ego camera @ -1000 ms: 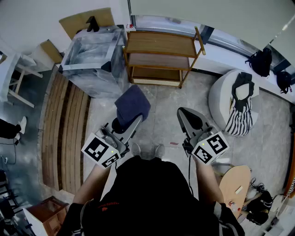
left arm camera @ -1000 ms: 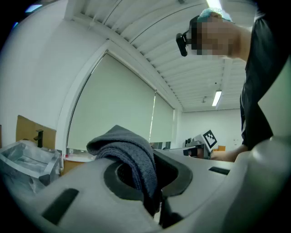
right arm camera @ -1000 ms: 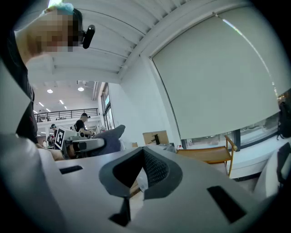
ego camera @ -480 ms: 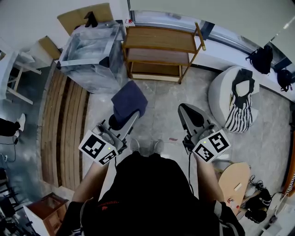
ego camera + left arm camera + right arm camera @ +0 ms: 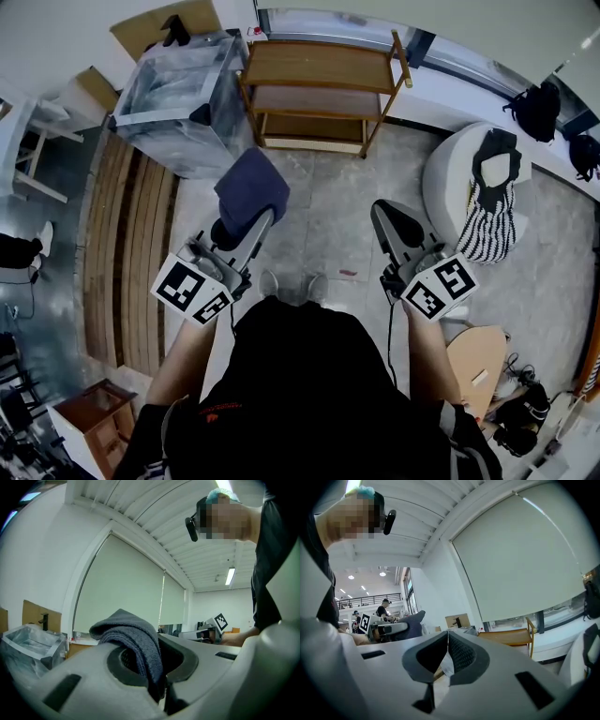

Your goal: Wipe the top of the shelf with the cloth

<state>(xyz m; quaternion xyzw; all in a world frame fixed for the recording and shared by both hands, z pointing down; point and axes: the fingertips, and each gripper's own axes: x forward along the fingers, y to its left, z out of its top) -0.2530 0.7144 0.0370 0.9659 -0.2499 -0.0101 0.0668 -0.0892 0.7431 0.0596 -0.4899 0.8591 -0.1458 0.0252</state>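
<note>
Looking like an open-plan office or lab: roller blind (image 5: 534,564) covering a big window, strip light (image 5: 229,576) glowing on slatted ceiling, mezzanine railing (image 5: 370,599) running behind, backpacks (image 5: 536,111) sitting by the sill, beanbag (image 5: 450,187) and wooden shelf (image 5: 319,89) standing around.

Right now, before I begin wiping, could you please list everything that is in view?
shelf: one, brown wood, three tiers, by the wall ahead
cloth: one, dark blue-grey, held up short of the shelf
bin: one, clear plastic lining, left of the shelf
cardboard: one piece, brown, behind the bin
beanbag: one, white, right of the shelf
striped bag: one, black and white, on the beanbag
backpacks: two, black, far right
left gripper: grey, shut on the cloth
right gripper: grey, shut, empty
</note>
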